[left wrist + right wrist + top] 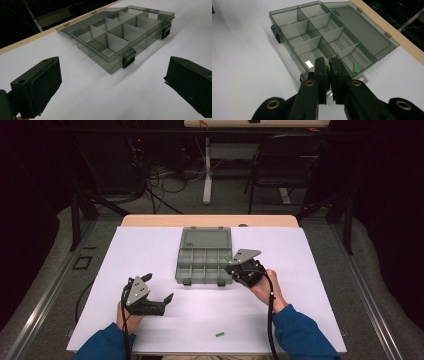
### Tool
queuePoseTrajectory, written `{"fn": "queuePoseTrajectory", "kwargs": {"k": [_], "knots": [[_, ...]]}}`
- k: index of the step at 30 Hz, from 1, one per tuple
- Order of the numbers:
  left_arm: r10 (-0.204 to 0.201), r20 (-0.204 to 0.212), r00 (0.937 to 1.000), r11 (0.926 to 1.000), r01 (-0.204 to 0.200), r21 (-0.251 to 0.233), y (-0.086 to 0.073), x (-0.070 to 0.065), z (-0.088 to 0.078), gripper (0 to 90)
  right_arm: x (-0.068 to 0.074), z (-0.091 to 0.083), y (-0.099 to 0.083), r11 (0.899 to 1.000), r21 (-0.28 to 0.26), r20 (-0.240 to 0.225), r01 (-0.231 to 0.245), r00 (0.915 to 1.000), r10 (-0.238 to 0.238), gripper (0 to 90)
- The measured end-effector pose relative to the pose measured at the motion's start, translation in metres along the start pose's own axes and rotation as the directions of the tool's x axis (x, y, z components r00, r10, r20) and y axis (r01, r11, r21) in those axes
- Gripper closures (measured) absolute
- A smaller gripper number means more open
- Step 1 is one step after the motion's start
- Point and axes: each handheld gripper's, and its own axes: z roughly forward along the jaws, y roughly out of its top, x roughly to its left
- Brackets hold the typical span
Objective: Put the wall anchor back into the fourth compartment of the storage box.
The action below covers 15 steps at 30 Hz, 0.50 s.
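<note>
The right claw point(328, 72) is clamped on a small green piece point(328, 70), of which a thin strip shows between its two black, matt pads in the right gripper view. It hangs over the near right corner of the organiser box point(312, 40), a shallow rectangular case of smoky grey translucent plastic, split by thin dividers into small square compartments. Its flat lid point(359, 32) lies folded open on the far side. A second green piece point(356, 67), a short stick, lies in the right-hand compartment just beside the claw.

The left claw point(112, 85) stands wide open with nothing between its blocky pads, resting low at the near left of the white worktop point(165, 330), well apart from the box. Its own view shows the two black latches point(128, 58) on the box's near wall.

From the high view the right claw point(235, 266) sits under its grey three-cornered plate, so the held piece is hard to make out there, perhaps a faint green fleck. That view adds a third green piece point(219, 334) lying loose near the worktop's near edge, and blue sleeves point(305, 332) cut off by the bottom border. The room beyond is dark, with cables barely legible.
</note>
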Motion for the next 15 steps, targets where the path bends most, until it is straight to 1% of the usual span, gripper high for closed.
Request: {"fn": "queuePoseTrajectory", "kwargs": {"k": [6,9,12,13,15], "knots": [[-0.003,0.002,1.0000,1.0000,0.003,0.000,-0.001,0.002,0.001,0.1,-0.007,0.007,0.007,1.000,0.017,0.009,0.003,1.0000,-0.004,84.5],[-0.003,0.002,1.0000,1.0000,0.003,-0.001,0.000,0.001,0.000,0.1,-0.013,0.011,0.010,1.000,0.015,0.013,-0.005,0.9999,0.005,84.5],[-0.005,0.008,1.0000,1.0000,0.005,-0.003,0.000,0.001,0.001,0.1,-0.015,0.013,0.013,1.000,0.014,0.011,-0.010,0.9999,0.010,84.5],[0.001,0.007,1.0000,1.0000,-0.001,-0.002,0.000,0.000,0.001,0.1,-0.017,0.015,0.015,1.000,0.016,0.013,-0.014,0.9998,0.013,84.5],[-0.002,0.009,1.0000,1.0000,0.002,-0.001,0.000,0.001,0.001,0.1,-0.020,0.017,0.017,1.000,0.020,0.016,-0.016,0.9998,0.015,84.5]]}}
